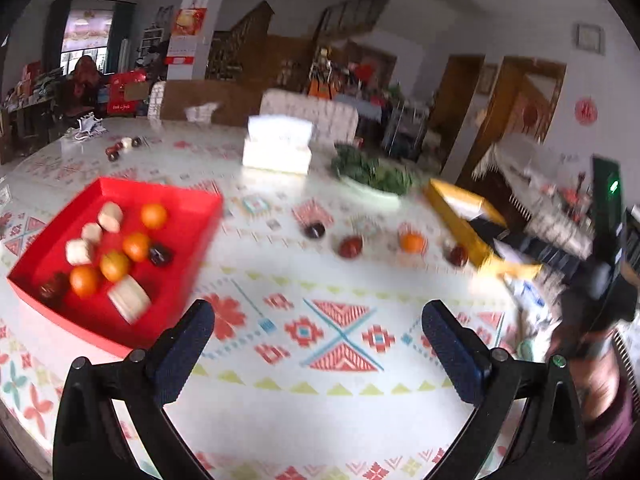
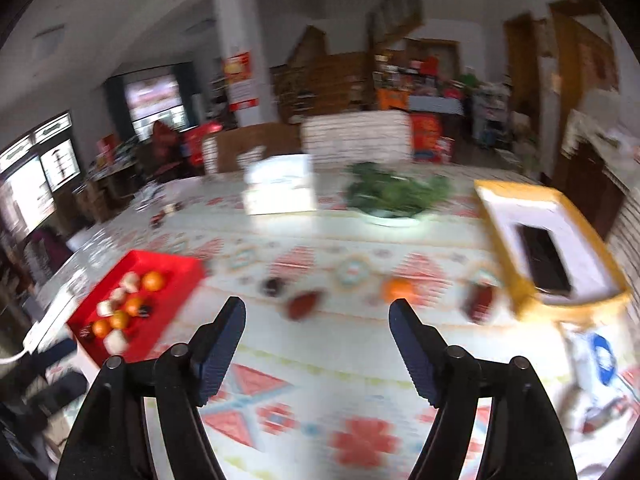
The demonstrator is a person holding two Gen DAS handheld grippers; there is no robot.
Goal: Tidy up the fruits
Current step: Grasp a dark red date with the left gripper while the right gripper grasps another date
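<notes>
1. A red tray (image 1: 188,200) sits at the left of the patterned tablecloth (image 1: 320,396), holding four oranges (image 1: 136,246), pale white pieces (image 1: 110,216) and dark fruits (image 1: 161,255), all loosely bunched together.
2. The left gripper (image 1: 318,322) hangs above the cloth just right of the tray, its jaws spread wide with nothing between them.
3. Four loose fruits lie in a row on the cloth between the tray and a yellow box (image 1: 460,224): a dark fruit (image 1: 314,230), a red fruit (image 1: 350,246), an orange (image 1: 412,241) and a second red fruit (image 1: 458,255) just beside the box.
4. Behind the row stand a white tissue box (image 1: 278,148) and a plate of leafy greens (image 1: 372,174).
5. The right gripper (image 2: 318,314) hovers over the same row, its jaws parted and empty; the picture is blurred.
</notes>
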